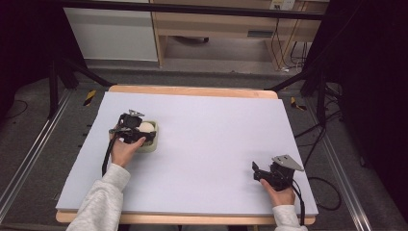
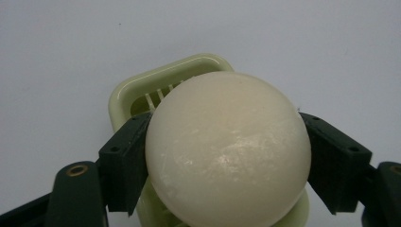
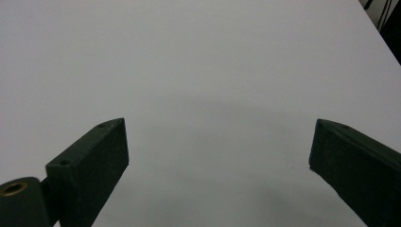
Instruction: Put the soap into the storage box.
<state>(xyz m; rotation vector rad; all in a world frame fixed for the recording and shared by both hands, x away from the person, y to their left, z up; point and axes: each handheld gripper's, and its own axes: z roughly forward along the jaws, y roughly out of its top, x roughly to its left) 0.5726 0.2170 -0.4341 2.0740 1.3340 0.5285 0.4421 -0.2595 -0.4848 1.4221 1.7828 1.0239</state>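
Observation:
A round cream-white soap bar (image 2: pixel 227 151) fills the left gripper view, with both black jaws pressed against its sides just above a pale green slatted soap dish (image 2: pixel 142 90). In the high view my left gripper (image 1: pixel 137 132) is over that dish (image 1: pixel 153 144) at the mat's left, and the white soap bar (image 1: pixel 146 127) peeks out beside it. My right gripper (image 1: pixel 256 172) rests near the front right of the mat; its jaws (image 3: pixel 217 156) stand wide apart over bare mat with nothing between them.
A pale lavender mat (image 1: pixel 202 144) covers the wooden table (image 1: pixel 192 90). Dark frame legs and cables stand on the floor at both sides, and a wooden cabinet (image 1: pixel 216 24) is beyond the far edge.

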